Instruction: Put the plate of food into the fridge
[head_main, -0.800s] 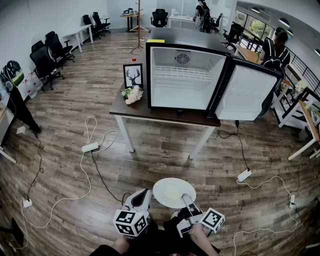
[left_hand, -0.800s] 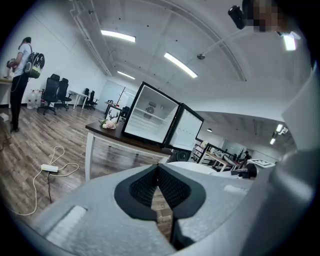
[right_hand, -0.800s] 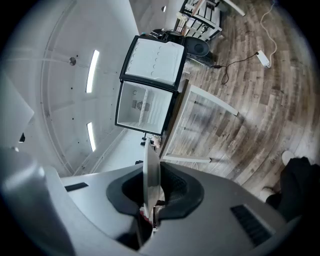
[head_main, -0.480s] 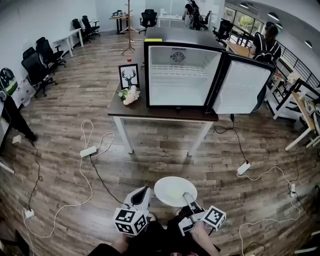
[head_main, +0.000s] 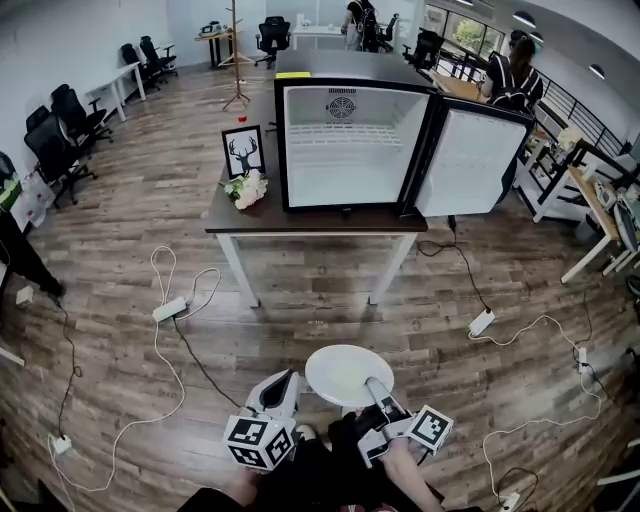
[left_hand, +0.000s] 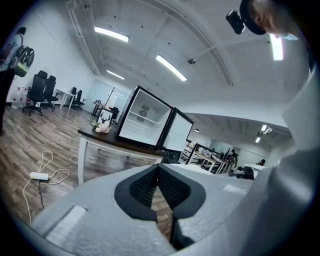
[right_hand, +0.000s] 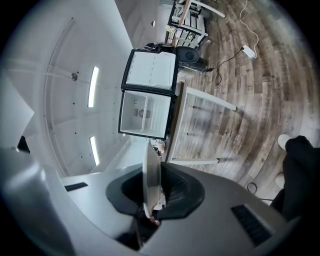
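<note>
The plate (head_main: 348, 375) is sitting low in the centre of the head view, level and out over the wooden floor (head_main: 300, 320). It is being held by its near rim in the right gripper (head_main: 373, 389), whose jaws are clamping the thin white edge. In the right gripper view that edge is standing between the pads. I am seeing only a faint pale patch on the plate and cannot tell what food is there. The left gripper (head_main: 287, 382) is riding just beside it at lower left, its jaws closed together and carrying nothing. Over the last moment the plate is keeping its place in the frame and its level attitude. Meanwhile the fridge (head_main: 345, 140) and the surface (head_main: 310, 220) under it are drifting slightly left and up. I am reading that as the approach carrying on with the grip steady, not as a placement starting. The fridge is still well apart from the plate, at upper centre. Its door (head_main: 470, 160) is already swung open to the right and its white shelf is bare, so nothing is needing to be opened first. A framed deer picture (head_main: 243, 152) and some flowers (head_main: 245, 187) are standing on the surface to the fridge's left. White cables (head_main: 165, 330) are trailing across the floor at left and right of my path.
</note>
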